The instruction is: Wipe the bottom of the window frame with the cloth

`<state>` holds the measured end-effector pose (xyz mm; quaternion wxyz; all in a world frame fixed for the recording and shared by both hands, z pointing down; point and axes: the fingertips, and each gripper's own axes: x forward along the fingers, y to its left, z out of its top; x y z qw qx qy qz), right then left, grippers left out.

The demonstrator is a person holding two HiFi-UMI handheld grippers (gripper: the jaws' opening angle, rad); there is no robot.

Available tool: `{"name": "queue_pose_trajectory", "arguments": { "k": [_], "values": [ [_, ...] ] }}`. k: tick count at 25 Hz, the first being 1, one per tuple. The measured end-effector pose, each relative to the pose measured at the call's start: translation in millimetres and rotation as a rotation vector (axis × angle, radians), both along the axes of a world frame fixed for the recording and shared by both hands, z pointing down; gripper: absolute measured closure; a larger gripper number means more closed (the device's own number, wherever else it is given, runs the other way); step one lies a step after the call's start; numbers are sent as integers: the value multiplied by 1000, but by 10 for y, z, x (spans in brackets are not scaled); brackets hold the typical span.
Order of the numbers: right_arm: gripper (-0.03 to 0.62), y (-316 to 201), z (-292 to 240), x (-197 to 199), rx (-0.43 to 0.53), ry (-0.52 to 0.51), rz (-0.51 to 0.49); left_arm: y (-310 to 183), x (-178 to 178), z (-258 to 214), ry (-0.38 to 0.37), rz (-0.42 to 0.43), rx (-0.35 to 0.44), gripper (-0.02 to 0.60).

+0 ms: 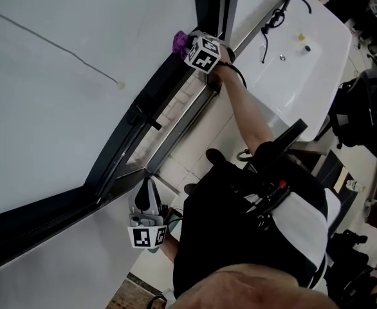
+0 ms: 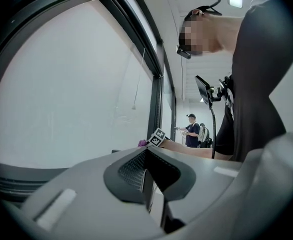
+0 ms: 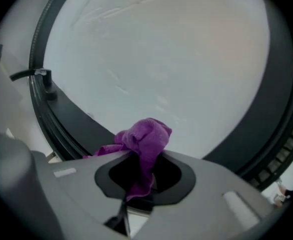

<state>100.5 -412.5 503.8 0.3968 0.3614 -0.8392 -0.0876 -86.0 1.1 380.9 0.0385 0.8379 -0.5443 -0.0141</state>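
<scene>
Purple cloth pinched in the right tongs at a dark window frame, seen from the person's head and from both tongs.
The cloth is a bright purple, soft-napped rag, crumpled into a rounded lump that sticks out past the tips of the tongs, with a narrow tail hanging down between the two closed jaws and a flat flap spread to one side. In the head view it sits at the far end of the person's outstretched right arm, on the edge of the frame just beside the pale glass pane; whether it presses on the metal cannot be told. The left tongs are held low by the person's side, jaws together with nothing between them. A white sink lies beyond the arm.
</scene>
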Motion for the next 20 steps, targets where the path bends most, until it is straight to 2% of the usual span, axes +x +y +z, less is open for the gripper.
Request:
{"name": "queue_pose_trajectory", "arguments": {
  "k": [4,7,11,14,16,17,19,20],
  "values": [
    [526,-453,32,591,75,173,229,-8,31,-23,-3,7,7,581],
    [531,-596,104,675,184,364,300,-7,17,-10,-2,10,6,581],
    [531,-615,91,681,222,398,326,10,34,-43,5,21,27,581],
    [526,-319,39,1006,188,443,397,71,67,-87,8,28,39,581],
    [526,131,-52,1263,184,409,453,100,41,-89,15,31,38,581],
    [526,391,-114,1291,185,351,450,99,18,-80,20,32,37,581],
    [526,881,-283,1124,172,139,375,83,-10,-65,30,38,39,581],
    [526,1111,-393,962,149,-28,310,73,-6,-70,33,46,43,581]
  ]
}}
